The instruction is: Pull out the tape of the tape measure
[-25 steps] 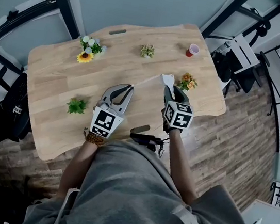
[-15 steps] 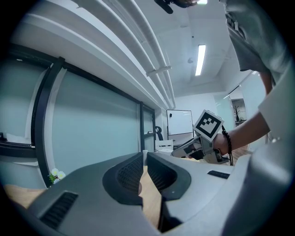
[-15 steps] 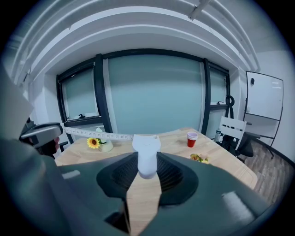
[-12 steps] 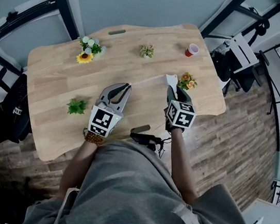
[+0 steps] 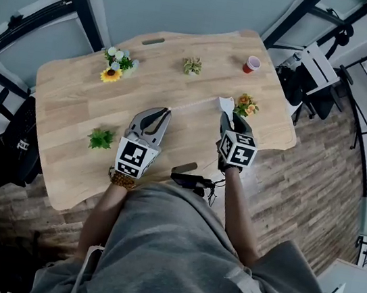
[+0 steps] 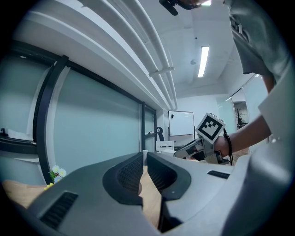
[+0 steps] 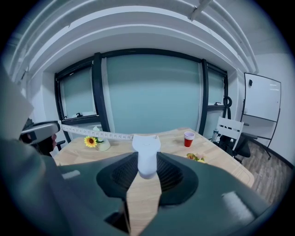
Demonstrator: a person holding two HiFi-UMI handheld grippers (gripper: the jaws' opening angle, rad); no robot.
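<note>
In the head view my right gripper (image 5: 226,117) is shut on the white tape measure case (image 5: 224,103), held above the wooden table (image 5: 74,102). A thin white tape (image 5: 193,107) runs from the case leftward to my left gripper (image 5: 166,112), whose jaws stand pressed together on the tape's end. In the right gripper view the case (image 7: 146,154) sits upright between the pads, and the marked tape (image 7: 97,133) stretches left to the left gripper (image 7: 39,131). The left gripper view shows its own jaws (image 6: 144,159) almost touching, with the right gripper (image 6: 193,148) off to the right.
On the table stand a sunflower vase (image 5: 117,64), a small green plant (image 5: 192,67), a red cup (image 5: 251,65), an orange flower bunch (image 5: 245,106) beside the case, and a leafy plant (image 5: 100,138). A black device (image 5: 189,179) lies at the near edge. A white chair (image 5: 318,67) stands right.
The right gripper and the case have edged slightly right and the left gripper slightly left. Both grips look the same.
</note>
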